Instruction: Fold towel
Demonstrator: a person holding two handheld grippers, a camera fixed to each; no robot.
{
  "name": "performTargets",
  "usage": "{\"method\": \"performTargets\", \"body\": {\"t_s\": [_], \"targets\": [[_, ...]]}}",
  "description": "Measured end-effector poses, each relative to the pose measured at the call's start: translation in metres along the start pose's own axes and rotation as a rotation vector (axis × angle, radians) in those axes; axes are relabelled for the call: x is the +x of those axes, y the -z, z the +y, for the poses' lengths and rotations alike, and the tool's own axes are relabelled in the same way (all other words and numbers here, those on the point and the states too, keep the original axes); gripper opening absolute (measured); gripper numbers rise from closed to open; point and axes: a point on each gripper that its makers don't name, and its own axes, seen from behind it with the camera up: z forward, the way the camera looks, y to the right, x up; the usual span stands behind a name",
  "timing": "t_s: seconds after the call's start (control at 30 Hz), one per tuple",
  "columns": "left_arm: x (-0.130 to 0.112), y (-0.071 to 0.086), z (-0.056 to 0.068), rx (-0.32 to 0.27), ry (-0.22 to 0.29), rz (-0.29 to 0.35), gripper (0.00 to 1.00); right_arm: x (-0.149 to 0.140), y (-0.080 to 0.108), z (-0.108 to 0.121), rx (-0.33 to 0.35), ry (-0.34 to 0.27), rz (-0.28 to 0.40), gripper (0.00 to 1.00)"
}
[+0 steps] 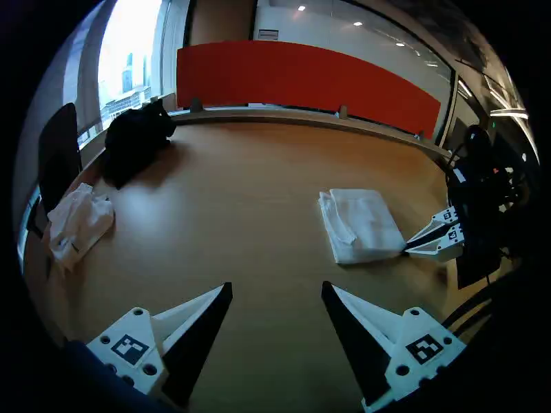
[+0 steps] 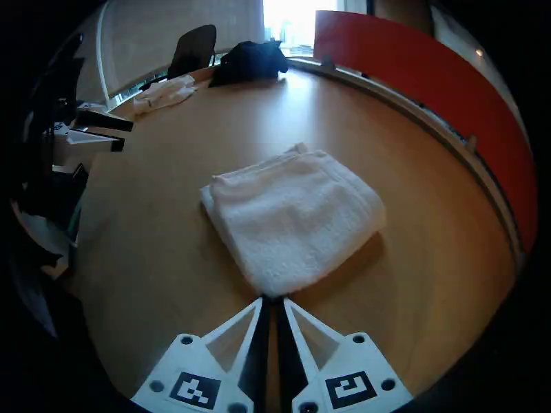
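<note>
A white towel (image 2: 293, 213) lies folded into a thick rectangle on the wooden table (image 2: 413, 227). My right gripper (image 2: 273, 301) is shut, its tips right at the towel's near corner; nothing shows between its fingers. In the left gripper view the same towel (image 1: 361, 224) lies to the right, with the right gripper (image 1: 406, 250) touching its corner. My left gripper (image 1: 275, 288) hangs open over bare table (image 1: 241, 206), well away from the towel. It also appears at the left of the right gripper view as the left gripper (image 2: 127, 135).
A crumpled white cloth (image 1: 79, 224) lies near the table's left edge, with a black bag (image 1: 138, 138) behind it. A red partition (image 1: 303, 76) runs along the far edge. A dark chair (image 2: 193, 45) stands beyond the table.
</note>
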Motion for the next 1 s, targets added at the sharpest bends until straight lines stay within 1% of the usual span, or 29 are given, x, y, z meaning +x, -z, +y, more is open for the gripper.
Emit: {"method": "performTargets", "body": {"t_s": [0.2, 0.5, 0.6, 0.87, 1.0], "targets": [[-0.002, 0.001, -0.001, -0.002, 0.001, 0.0, 0.97, 0.007, 0.003, 0.0, 0.0, -0.01, 0.013, 0.05], [-0.002, 0.001, -0.001, -0.007, 0.005, 0.006, 0.97, 0.043, 0.021, 0.011, -0.012, 0.025, 0.049, 0.05], [-0.001, 0.002, -0.002, -0.008, 0.006, 0.01, 0.97, 0.056, 0.027, 0.015, -0.007, 0.046, 0.048, 0.05], [0.006, 0.005, -0.005, -0.01, 0.004, 0.025, 0.96, 0.093, 0.044, 0.03, -0.023, 0.129, 0.044, 0.05], [0.01, 0.006, -0.007, -0.01, 0.003, 0.033, 0.96, 0.113, 0.051, 0.037, -0.026, 0.155, 0.056, 0.05]]}}
